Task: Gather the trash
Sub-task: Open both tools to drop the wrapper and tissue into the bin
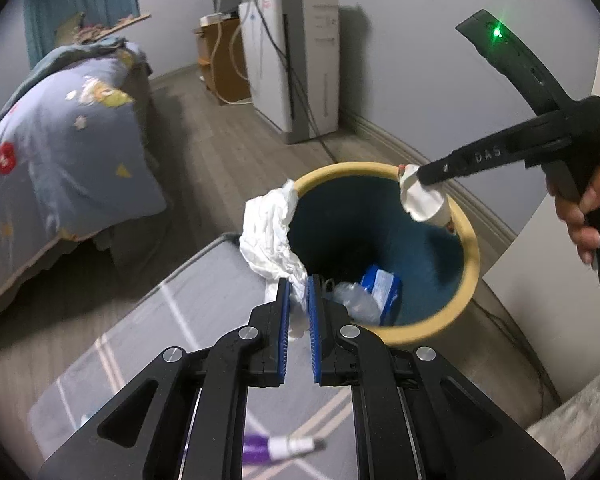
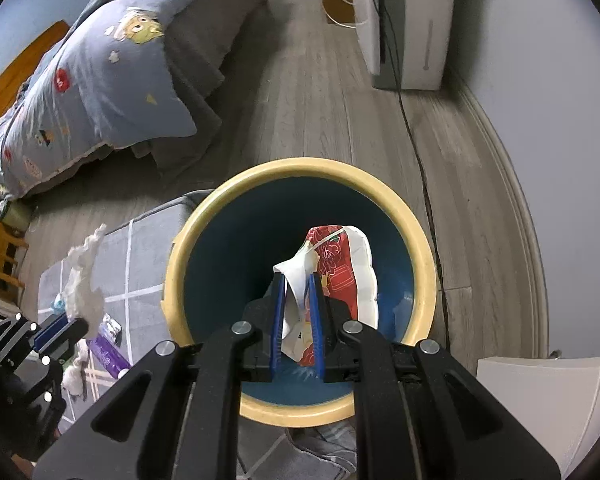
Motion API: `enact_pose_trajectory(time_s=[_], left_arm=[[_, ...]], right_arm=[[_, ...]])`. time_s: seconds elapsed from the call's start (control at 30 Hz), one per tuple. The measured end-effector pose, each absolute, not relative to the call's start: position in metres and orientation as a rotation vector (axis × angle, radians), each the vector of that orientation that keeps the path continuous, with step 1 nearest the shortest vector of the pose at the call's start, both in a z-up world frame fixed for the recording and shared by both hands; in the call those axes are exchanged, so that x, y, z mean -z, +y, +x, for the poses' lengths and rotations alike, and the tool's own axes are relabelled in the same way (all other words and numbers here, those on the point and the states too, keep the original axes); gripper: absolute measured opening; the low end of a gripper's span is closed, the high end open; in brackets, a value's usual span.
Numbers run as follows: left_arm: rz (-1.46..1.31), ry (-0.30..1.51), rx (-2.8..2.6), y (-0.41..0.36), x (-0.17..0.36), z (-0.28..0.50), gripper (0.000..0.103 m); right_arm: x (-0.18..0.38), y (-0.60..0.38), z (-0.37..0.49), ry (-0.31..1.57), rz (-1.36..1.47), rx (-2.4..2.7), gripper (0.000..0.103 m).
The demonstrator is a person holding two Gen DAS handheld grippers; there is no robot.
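Observation:
A blue bin with a cream rim stands on the floor; it also shows in the right wrist view. My left gripper is shut on a crumpled white tissue held at the bin's near left rim. My right gripper is shut on a red and white wrapper held over the bin's opening. In the left wrist view the right gripper holds that wrapper at the far rim. A blue packet and clear plastic lie inside the bin.
A grey rug with white lines lies beside the bin. A purple wrapper and white scraps lie on it. A bed with a blue quilt is left. A white appliance and cable stand behind.

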State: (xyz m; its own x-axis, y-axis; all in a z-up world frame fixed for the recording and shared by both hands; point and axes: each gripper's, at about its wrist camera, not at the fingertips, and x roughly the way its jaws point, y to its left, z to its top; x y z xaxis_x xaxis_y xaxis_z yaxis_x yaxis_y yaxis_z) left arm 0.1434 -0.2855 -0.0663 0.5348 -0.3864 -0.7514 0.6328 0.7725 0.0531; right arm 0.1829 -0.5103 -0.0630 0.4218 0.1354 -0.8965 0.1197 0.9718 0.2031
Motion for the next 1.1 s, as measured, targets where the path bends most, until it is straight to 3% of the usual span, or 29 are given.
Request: enact_pose_trajectory(time_s=[0.33,0.43,0.5,0.63,0.7,0.77,0.9,0.97,1.07,1.1], left_arm=[[0.340,0.854,0.666,-0.331,0.098,0.157,0.010],[0.350,0.855,0.682,-0.337,0.100,0.156,0.015],[0.349,0.849,0.682,-0.337,0.100,0.155,0.021],[0.337,0.849,0.667,-0.331,0.100,0.156,0.047],[0.332,0.848,0.658,-0.326,0.100,0.155,0.051],[0.327,0.849,0.648,-0.321,0.100,0.155,0.060],[0.315,0.835,0.614,-0.308,0.098,0.153,0.076],[0.311,0.827,0.592,-0.302,0.097,0.152,0.087],[0.299,0.822,0.555,-0.289,0.093,0.150,0.092],[0.294,0.823,0.545,-0.284,0.090,0.151,0.092]], right_arm=[[0.076,-0.510,0.189,1.152,0.242,0.008,0.012],[0.076,-0.508,0.189,1.147,0.224,0.012,0.012],[0.076,-0.508,0.189,1.143,0.220,0.016,0.013],[0.076,-0.511,0.189,1.142,0.232,0.027,0.014],[0.076,-0.510,0.189,1.145,0.229,0.025,0.016],[0.075,-0.509,0.189,1.146,0.221,0.032,0.031],[0.072,-0.507,0.189,1.140,0.213,0.045,0.047],[0.071,-0.508,0.188,1.135,0.207,0.061,0.071],[0.064,-0.507,0.186,1.114,0.192,0.083,0.089],[0.061,-0.506,0.185,1.105,0.185,0.090,0.091]])
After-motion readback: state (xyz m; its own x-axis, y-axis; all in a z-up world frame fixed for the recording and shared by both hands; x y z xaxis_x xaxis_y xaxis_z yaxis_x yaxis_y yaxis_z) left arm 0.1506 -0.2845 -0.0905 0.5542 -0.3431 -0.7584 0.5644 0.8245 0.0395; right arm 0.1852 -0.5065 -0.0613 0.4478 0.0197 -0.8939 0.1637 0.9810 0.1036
